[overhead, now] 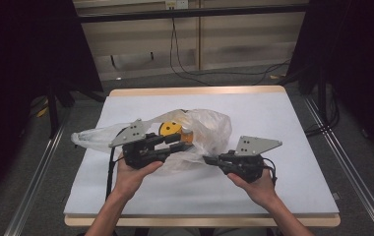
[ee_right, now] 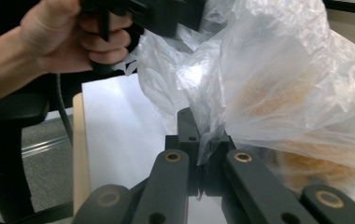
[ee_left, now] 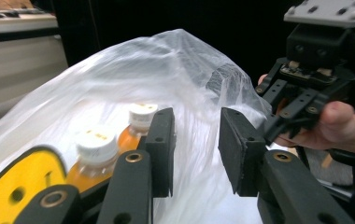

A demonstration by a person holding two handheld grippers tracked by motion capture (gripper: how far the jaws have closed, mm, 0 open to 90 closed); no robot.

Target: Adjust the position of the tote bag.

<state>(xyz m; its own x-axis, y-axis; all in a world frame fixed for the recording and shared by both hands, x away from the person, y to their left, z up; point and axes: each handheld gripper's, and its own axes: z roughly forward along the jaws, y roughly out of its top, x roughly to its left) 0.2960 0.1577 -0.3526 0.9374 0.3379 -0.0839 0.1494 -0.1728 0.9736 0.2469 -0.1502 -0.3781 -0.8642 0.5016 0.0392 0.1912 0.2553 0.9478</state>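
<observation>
- Lying on the white bench (overhead: 283, 162), a clear plastic bag (overhead: 209, 125) spreads from the left part to the middle, a little toward the far side.
- At the far left, a thin tail of the bag lies flat on the bench surface.
- Just right of this tail, the left claw (overhead: 177, 142) is held in the person's left hand (overhead: 131, 174), and it points to the right, into the bag.
- In the left gripper view, the left claw (ee_left: 196, 151) stands partly open, with a gap between its two black pads; the loose plastic is in front of and between them, but the pads do not press on it.
- Behind the plastic in the same view, two orange bottles (ee_left: 94, 156) with white caps stand side by side, and a yellow disc (ee_left: 17, 179) with holes is to the left of them.
- In the high view, the yellow disc (overhead: 170, 129) and one orange bottle (overhead: 187, 135) are inside the bag, near the left claw.
- Right of the bag, the right claw (overhead: 208, 160) is held in the right hand (overhead: 256, 187), and it points left, at the near right edge of the bag.
- In the right gripper view, the right claw (ee_right: 202, 156) is closed tight, and it pinches a fold of the bag's plastic between its pads.
- The right side of the bench is bare.
</observation>
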